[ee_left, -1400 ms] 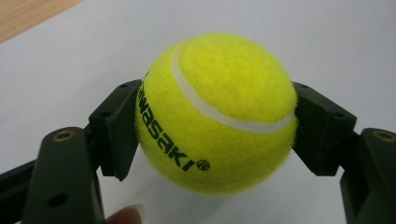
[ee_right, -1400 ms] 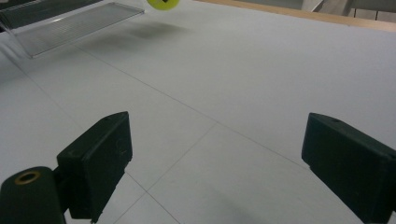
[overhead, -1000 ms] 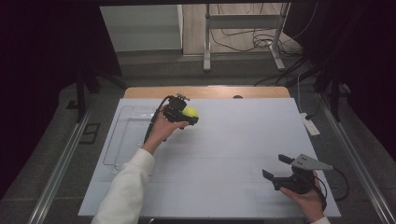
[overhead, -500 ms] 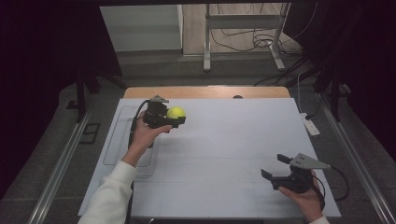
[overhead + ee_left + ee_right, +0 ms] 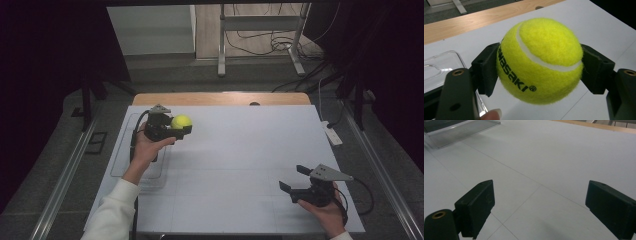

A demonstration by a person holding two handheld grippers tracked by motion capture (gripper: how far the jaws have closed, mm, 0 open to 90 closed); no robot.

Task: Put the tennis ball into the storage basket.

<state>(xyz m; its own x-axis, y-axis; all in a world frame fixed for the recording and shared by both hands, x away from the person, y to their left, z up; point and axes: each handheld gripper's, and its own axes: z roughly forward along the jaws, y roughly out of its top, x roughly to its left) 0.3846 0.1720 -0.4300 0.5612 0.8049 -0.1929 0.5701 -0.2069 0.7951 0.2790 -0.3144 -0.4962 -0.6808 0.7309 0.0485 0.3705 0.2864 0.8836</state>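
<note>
Tennis ball [image 5: 540,61] is pinched betw. the left gripper [image 5: 170,127] jaws, held just right of the clear tray [image 5: 129,150] — right gripper [image 5: 300,181] jaws wide apart, nothing gripped, well right of tray.

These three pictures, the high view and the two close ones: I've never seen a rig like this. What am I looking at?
A person holds a hand-held two-jaw gripper in each hand at a white table. The high view looks down from above; each close view rides on one gripper, looking along its black jaws. The left gripper is clamped on a yellow felt tennis ball, held off the table. The right gripper hangs open with nothing between its jaws. A clear plastic tray lies on the table's left side.
</note>
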